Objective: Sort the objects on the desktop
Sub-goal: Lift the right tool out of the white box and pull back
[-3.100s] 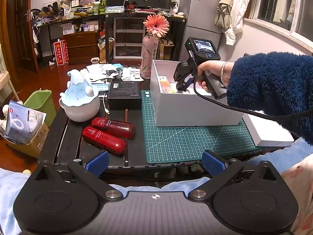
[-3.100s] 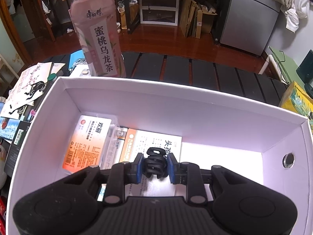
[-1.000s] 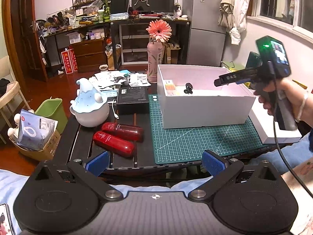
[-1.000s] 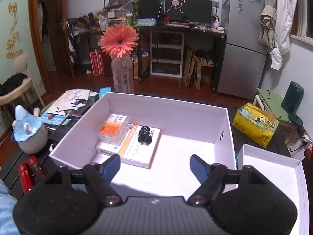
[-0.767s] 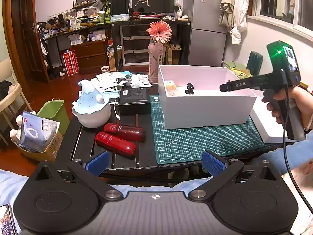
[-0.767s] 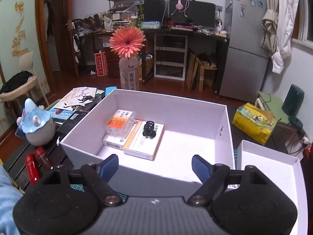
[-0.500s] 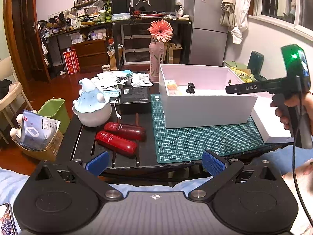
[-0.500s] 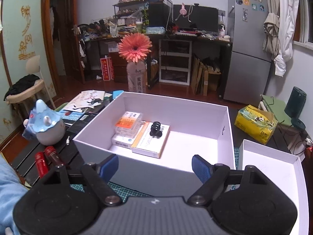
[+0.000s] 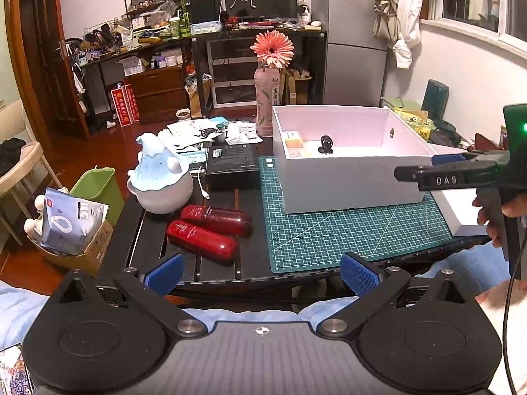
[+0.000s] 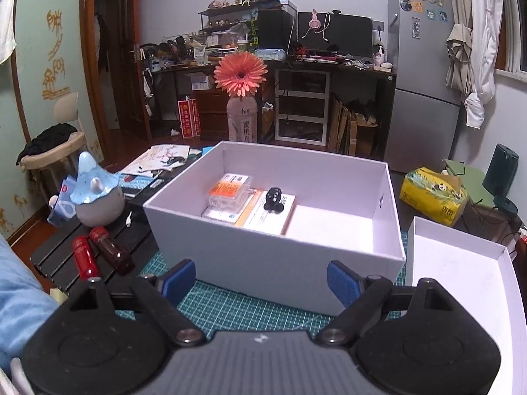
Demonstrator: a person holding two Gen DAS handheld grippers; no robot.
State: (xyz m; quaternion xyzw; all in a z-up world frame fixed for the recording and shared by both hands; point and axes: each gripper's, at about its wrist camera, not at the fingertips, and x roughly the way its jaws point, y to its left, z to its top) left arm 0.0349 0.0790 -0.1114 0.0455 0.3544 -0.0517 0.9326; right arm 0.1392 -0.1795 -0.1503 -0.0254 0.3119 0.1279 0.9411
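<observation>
A white box [image 9: 346, 181] [image 10: 273, 263] stands on the green cutting mat [image 9: 346, 230]. In it lie medicine packs [image 10: 230, 191] and a black hair clip [image 10: 274, 198] [image 9: 326, 144] on a flat white pack. Two red tubes [image 9: 204, 230] [image 10: 98, 253] lie on the black table left of the mat. My left gripper [image 9: 260, 273] is open and empty, low at the table's near edge. My right gripper [image 10: 260, 283] is open and empty, in front of the box; it also shows at the right of the left wrist view [image 9: 438, 176].
A blue-and-white figurine [image 9: 161, 177] [image 10: 95, 194] and a black box [image 9: 232, 161] sit left of the white box. A pink bottle with a flower [image 9: 268, 105] stands behind. The box lid [image 10: 461, 296] lies at right. A green bin [image 9: 95, 187] is on the floor.
The right gripper let go of the black hair clip inside the box, opened, and drew back toward me and to the right. The left gripper stayed put.
</observation>
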